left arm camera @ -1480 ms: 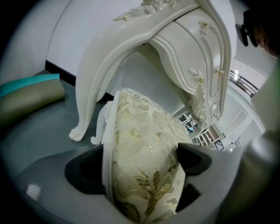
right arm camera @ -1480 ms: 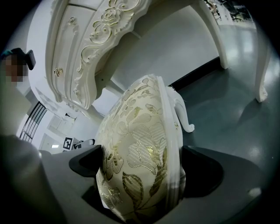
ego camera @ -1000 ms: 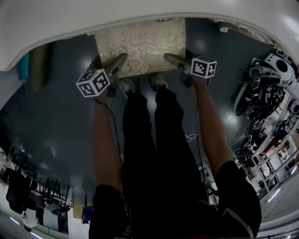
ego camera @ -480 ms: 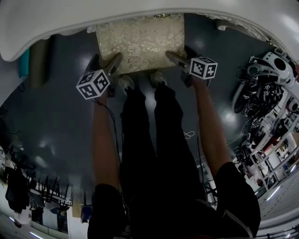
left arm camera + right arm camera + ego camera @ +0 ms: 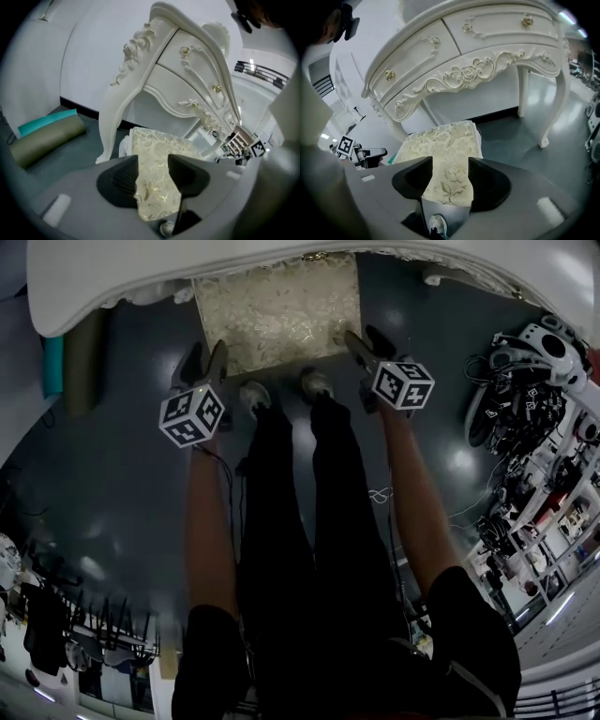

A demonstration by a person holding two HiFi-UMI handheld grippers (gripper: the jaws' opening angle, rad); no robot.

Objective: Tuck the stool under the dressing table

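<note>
The small stool (image 5: pixel 277 310) with the cream-and-gold brocade cushion stands on the dark grey floor (image 5: pixel 122 456). Its far end is already beneath the front edge of the white carved dressing table (image 5: pixel 281 266), and its near edge pokes out towards the person's shoes.

The left gripper (image 5: pixel 207 354) hangs just off the stool's left near corner, over the floor. The right gripper (image 5: pixel 364 338) is by the right near corner. Both sets of jaws have just been closing and now stand partly apart with nothing pinched. Each gripper view shows the cushion through the gap, but it lies beyond the pads, not against them.

From where I stand the seat looks padded and soft – the fabric would give under the pads and may slide a little over the stuffing – while the frame beneath should be stiff. It seems light enough to slide on that smooth floor.

If it needs another nudge, I would take it by the two side edges of the seat near the front corners. Push evenly, as a lopsided shove could swing it into the table's curved leg (image 5: pixel 115 117) – that sits close on the left.
</note>
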